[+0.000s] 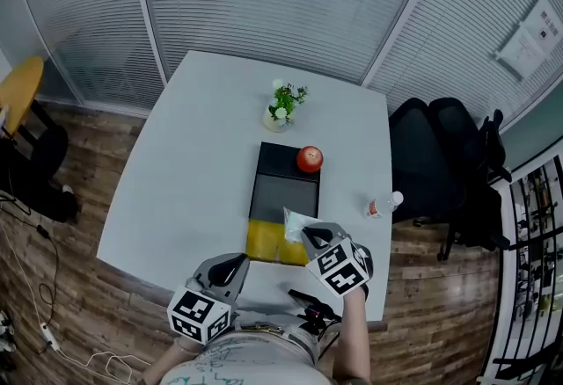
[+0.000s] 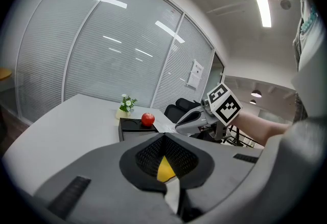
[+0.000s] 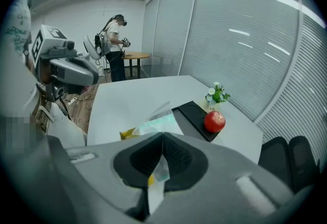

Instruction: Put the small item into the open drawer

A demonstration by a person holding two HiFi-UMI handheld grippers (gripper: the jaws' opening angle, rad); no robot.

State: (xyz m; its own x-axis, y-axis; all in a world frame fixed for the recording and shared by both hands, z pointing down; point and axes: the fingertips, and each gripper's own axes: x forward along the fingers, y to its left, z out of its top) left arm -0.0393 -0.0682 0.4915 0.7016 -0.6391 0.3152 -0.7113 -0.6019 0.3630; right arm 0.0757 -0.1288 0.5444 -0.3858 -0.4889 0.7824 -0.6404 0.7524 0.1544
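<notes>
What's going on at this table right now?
A person at the white table works with a gripper in each hand. The right gripper is shut on a small clear packet and holds it over the open yellow drawer of the black box, which has a red apple on top. The packet is not in the drawer yet. The left gripper is shut and empty, near the table's front edge.

The left claw [image 1: 236, 264] and right claw [image 1: 310, 236] are smooth grey moulded shells, with black ribbed pads [image 2: 145, 155] lining the inner faces. Each claw carries a white cube printed with black square markers, the left cube [image 1: 199, 315] and the right cube [image 1: 339, 267]. The person wears a pale top [image 1: 230, 364] with teal scribbled print.
</notes>
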